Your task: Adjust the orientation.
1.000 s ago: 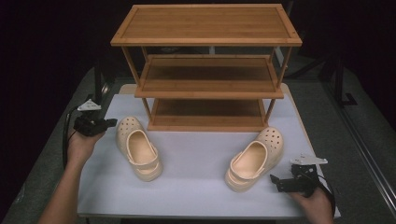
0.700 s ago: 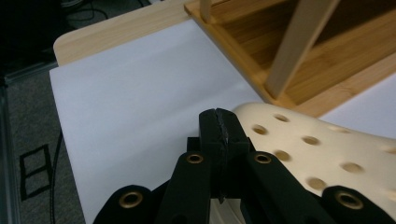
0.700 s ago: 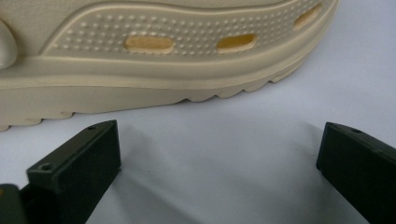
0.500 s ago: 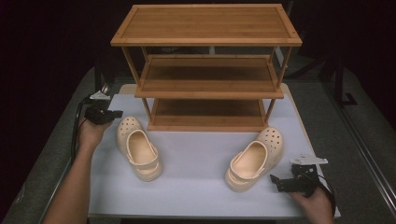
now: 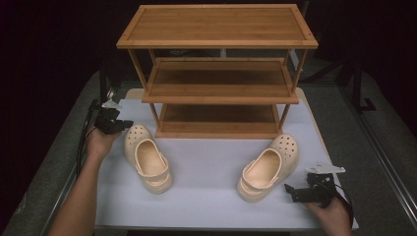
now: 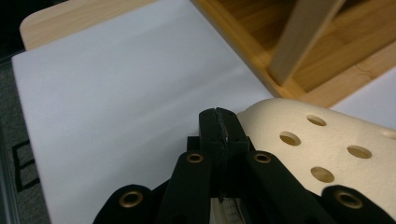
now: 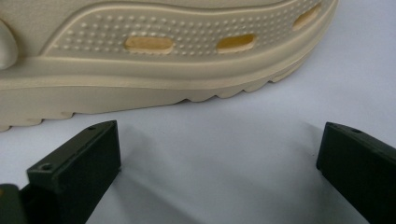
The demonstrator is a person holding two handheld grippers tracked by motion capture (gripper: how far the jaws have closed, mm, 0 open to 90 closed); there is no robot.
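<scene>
The left clog [image 5: 147, 159] lay on the white mat [image 5: 206, 162] of the worktop, its perforated toe just beside the tips of the left gripper [image 5: 121, 125] and pointing toward the bamboo shoe rack [image 5: 216, 73] beyond. In the left gripper view that gripper [image 6: 219, 122] had its jaws pressed fully together with nothing between them, the closed tips standing just beside the holed cream toe of the clog [image 6: 322, 154]; whether they touched it could not be told. Past the tips lay bare mat [image 6: 116, 102], and ahead and to the side of them stood a leg and the bottom shelf of the rack [image 6: 303, 51].

The right clog [image 5: 269, 166] lay on the same mat, its heel end nearest the right gripper [image 5: 291, 191] and its toe angled toward the rack. The right gripper view showed that gripper [image 7: 219, 154] with its jaws spread wide, holding nothing and touching nothing; the clog's ridged sole and vented side wall [image 7: 154, 70] ran across just ahead of the open jaws, a strip of mat [image 7: 219, 186] between them and the shoe.

In the high view the left hand [image 5: 101, 142] held its gripper low by the mat's near-left edge, and the right hand [image 5: 332, 211] held its gripper near the mat's front corner. The two clogs sat well apart, one by each gripper, with the rack standing behind both.
</scene>
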